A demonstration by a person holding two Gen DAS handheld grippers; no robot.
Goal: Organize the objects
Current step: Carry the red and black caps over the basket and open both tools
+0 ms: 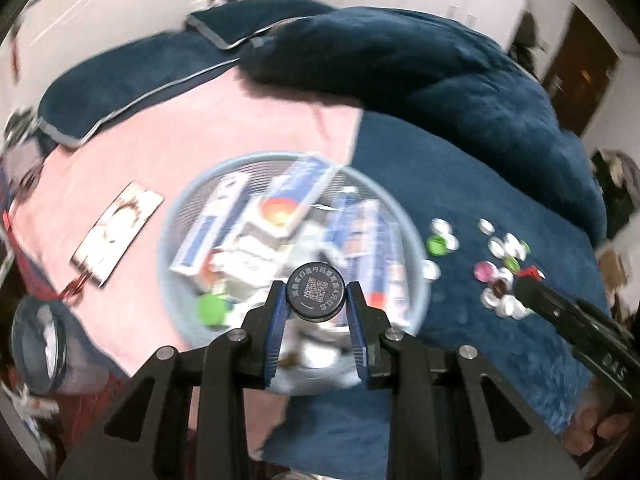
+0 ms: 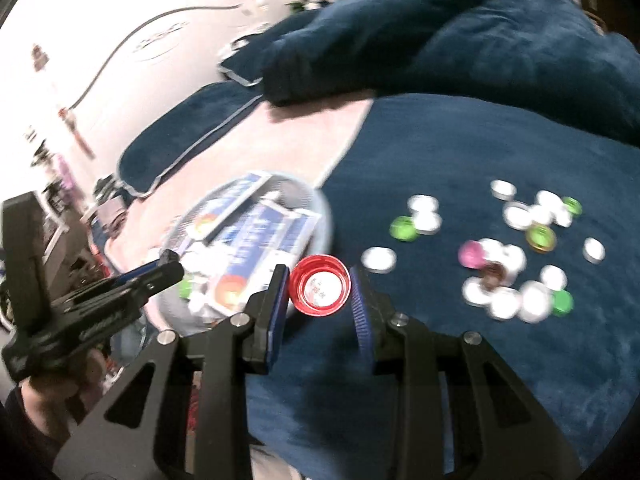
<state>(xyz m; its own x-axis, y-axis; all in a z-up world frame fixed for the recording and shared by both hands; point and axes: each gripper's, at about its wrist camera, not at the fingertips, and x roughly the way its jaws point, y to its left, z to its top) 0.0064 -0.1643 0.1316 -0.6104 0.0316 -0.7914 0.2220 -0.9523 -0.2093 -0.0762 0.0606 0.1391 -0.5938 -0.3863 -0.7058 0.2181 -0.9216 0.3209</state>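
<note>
Left wrist view: round ribbed black cap [image 1: 315,293] between blue ridged pads [image 1: 276,322].

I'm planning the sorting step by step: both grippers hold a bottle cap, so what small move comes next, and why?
Probably open the left gripper: its black cap already hangs over the blue basket, while the right gripper's red cap sits beside the rim.

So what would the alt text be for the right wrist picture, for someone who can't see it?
The right claw grips a red bottle cap, open side showing, above a dark blue blanket. Loose white, green and pink caps lie scattered to the right; a pale blue basket of boxes sits left, with the left claw over it.
</note>
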